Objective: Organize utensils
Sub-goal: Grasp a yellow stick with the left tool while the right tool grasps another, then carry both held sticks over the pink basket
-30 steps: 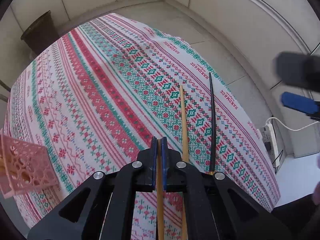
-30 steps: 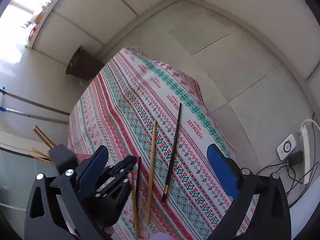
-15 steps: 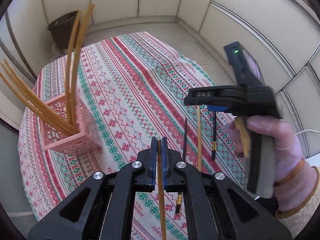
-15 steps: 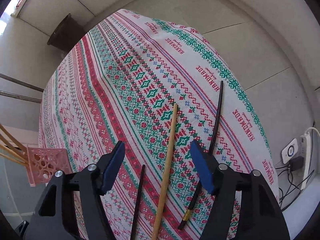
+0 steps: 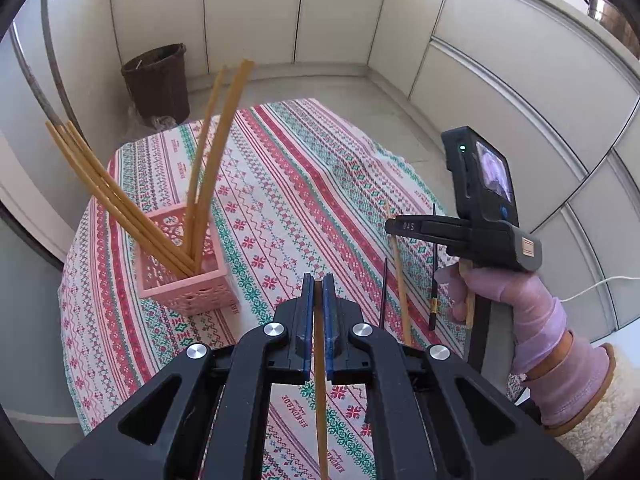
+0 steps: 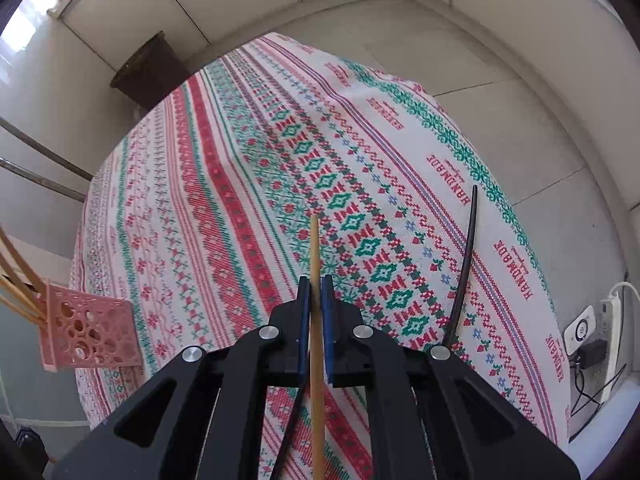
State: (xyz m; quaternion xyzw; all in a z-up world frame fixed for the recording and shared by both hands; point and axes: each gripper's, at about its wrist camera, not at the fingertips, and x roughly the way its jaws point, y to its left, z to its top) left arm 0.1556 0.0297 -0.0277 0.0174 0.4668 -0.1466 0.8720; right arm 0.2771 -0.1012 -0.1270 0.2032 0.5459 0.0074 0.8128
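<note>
Chopsticks (image 5: 132, 216): several stand in the basket (image 5: 188, 284); each claw, left (image 5: 319, 292) and right (image 6: 316, 292), grips one more; two black ones (image 5: 433, 264) remain on the worktop (image 5: 300, 200).

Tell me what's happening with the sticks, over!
Left gripper shut on a wooden chopstick. Right gripper shut on another one. Pink basket holds six. Two black chopsticks on the table. Nothing blocking.
</note>
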